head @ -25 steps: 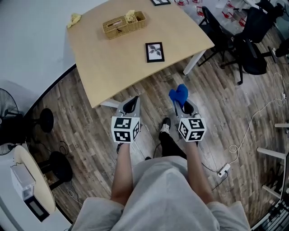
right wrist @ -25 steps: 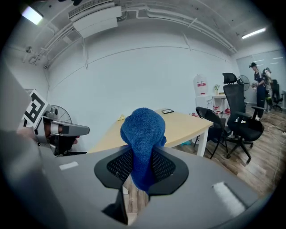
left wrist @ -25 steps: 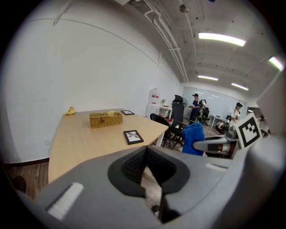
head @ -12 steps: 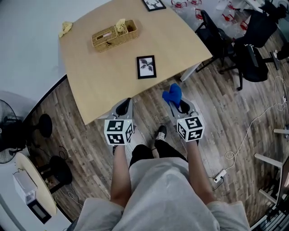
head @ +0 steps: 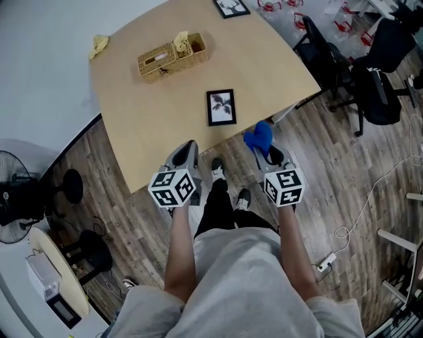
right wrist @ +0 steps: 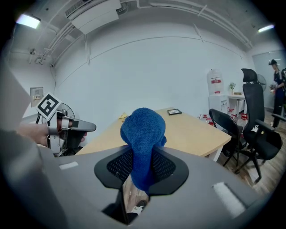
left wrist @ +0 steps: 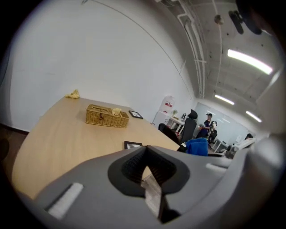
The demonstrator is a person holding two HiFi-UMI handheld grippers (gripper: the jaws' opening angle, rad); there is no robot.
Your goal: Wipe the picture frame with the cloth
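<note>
A small black picture frame (head: 221, 107) with a leaf print lies flat on the light wooden table (head: 145, 112), near its front edge; in the left gripper view the picture frame (left wrist: 133, 145) shows just beyond the jaws. My right gripper (head: 262, 149) is shut on a blue cloth (head: 259, 136), held above the floor just off the table's edge, right of the frame. The cloth (right wrist: 143, 138) bulges up out of the right gripper (right wrist: 142, 179). My left gripper (head: 188, 149) is shut on nothing, its tip at the table's front edge, and the left gripper (left wrist: 145, 166) points across the table.
A wicker basket (head: 172, 55) stands further back on the table, with a yellow crumpled thing (head: 99, 44) at the far left corner and a second frame (head: 231, 6) at the far edge. Black office chairs (head: 370, 86) stand to the right. A fan (head: 20, 191) and cables occupy the floor.
The person has stepped closer to the table, so both grippers now sit at its front edge near the frame. The right gripper still holds the cloth.
</note>
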